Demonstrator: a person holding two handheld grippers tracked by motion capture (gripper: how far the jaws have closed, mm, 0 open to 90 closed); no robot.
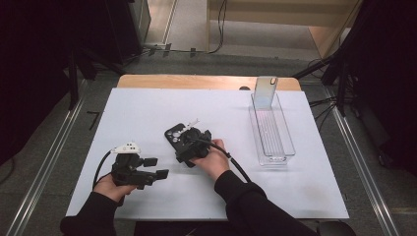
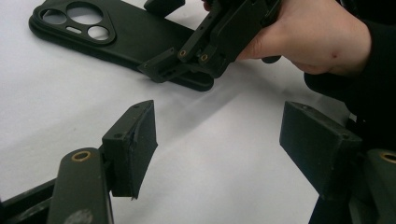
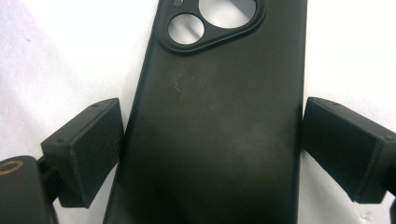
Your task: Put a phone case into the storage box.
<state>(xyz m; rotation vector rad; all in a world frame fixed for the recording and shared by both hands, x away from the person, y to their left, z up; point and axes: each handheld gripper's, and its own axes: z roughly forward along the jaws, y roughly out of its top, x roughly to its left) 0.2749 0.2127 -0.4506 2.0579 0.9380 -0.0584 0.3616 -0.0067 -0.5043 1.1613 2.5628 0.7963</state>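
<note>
A black phone case (image 1: 175,133) lies flat, back up, near the middle of the white counter (image 1: 147,105), well away from every edge. The right gripper (image 1: 186,142) is down over its lower half, and in the right gripper view the case (image 3: 215,140) lies between the two fingers (image 3: 88,149): the left one is at or just touching the case's long edge, the right one just beside the other edge, so no firm squeeze can be told. Seen from the left gripper view, one finger (image 2: 161,70) rests on the case's (image 2: 116,39) near edge.

The left gripper (image 1: 152,167) sits apart, near the counter's front-left part, its fingers (image 2: 133,142) wide with only bare white surface between them.

Open room lies all around the case: left, behind, and to the right up to a clear plastic tray (image 1: 289,147) lying lengthwise toward the far right. A clear flat panel (image 1: 265,93) stands upright at its far end; otherwise the tray looks empty.
</note>
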